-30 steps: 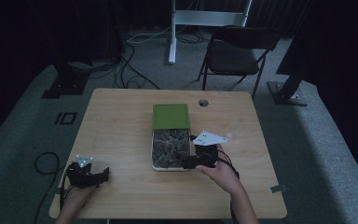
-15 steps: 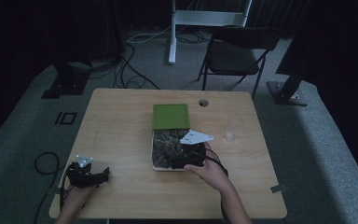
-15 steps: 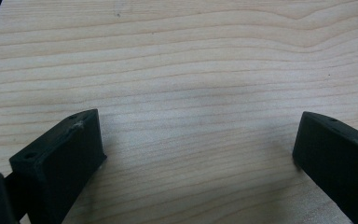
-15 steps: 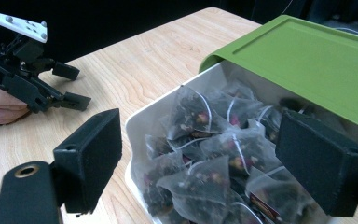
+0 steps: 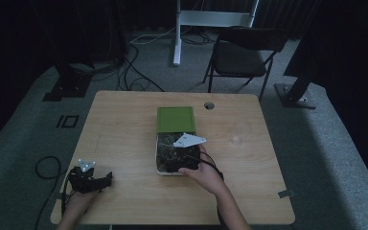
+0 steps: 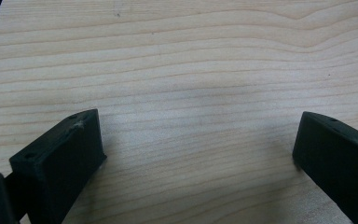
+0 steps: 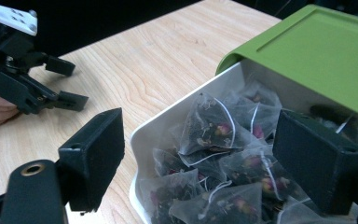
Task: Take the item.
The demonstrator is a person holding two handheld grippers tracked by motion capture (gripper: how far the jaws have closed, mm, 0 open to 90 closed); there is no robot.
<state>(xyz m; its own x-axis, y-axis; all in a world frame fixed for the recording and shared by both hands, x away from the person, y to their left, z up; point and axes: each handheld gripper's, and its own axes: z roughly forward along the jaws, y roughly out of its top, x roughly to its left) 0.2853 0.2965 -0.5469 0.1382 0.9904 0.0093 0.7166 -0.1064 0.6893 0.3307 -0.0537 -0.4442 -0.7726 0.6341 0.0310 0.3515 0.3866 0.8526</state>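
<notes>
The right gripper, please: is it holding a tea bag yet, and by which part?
Nothing is held. The right gripper is open above the tea bags in the white box.

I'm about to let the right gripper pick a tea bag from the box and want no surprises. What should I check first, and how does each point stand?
1. Right gripper jaws open: ok, spread wide with nothing between them.
2. Green lid slid back enough: ok, the near half of the white box is uncovered.
3. Tea bags reachable: ok, piled in the open part.
4. One bag singled out: cannot tell, the bags overlap.
5. Left gripper out of the way: ok, open over bare table.
</notes>
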